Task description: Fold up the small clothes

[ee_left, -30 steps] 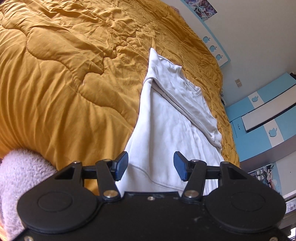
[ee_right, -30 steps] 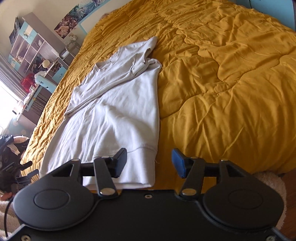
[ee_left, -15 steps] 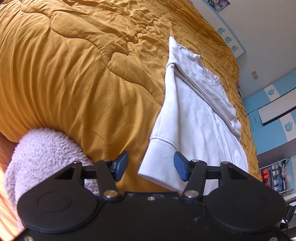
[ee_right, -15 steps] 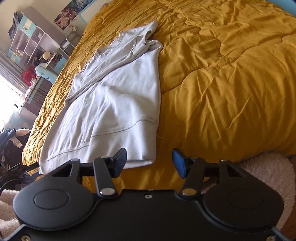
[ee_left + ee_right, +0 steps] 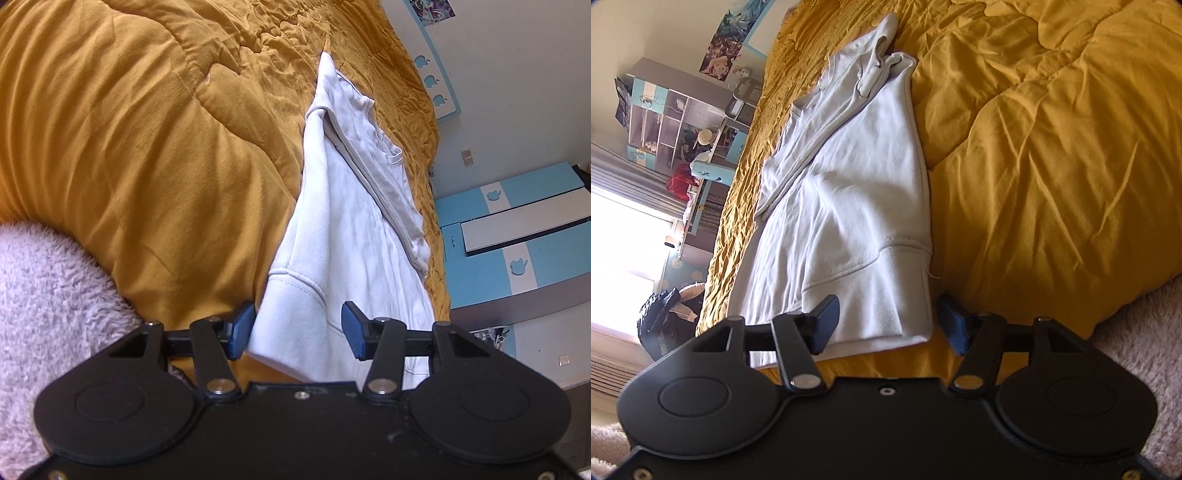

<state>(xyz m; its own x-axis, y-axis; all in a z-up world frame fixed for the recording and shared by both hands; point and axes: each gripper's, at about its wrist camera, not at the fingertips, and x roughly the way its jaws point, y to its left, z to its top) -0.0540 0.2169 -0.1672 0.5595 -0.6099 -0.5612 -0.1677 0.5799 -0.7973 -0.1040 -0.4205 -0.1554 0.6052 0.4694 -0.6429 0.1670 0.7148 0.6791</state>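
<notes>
Mustard quilt [image 5: 129, 155], puffy and creased, broad bare room either side. White sweatshirt [image 5: 343, 236] lies flat, hem corners at near edge. Left gripper [image 5: 297, 328] closing, right gripper [image 5: 886, 319] opening; each straddles a corner, pads not pressing.

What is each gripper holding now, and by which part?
Nothing yet. The left gripper is closing around the white sweatshirt hem; the right gripper, opening, straddles it.

White sweatshirt [image 5: 343, 236], sleeves folded in, flat on mustard quilt [image 5: 129, 147]
</notes>
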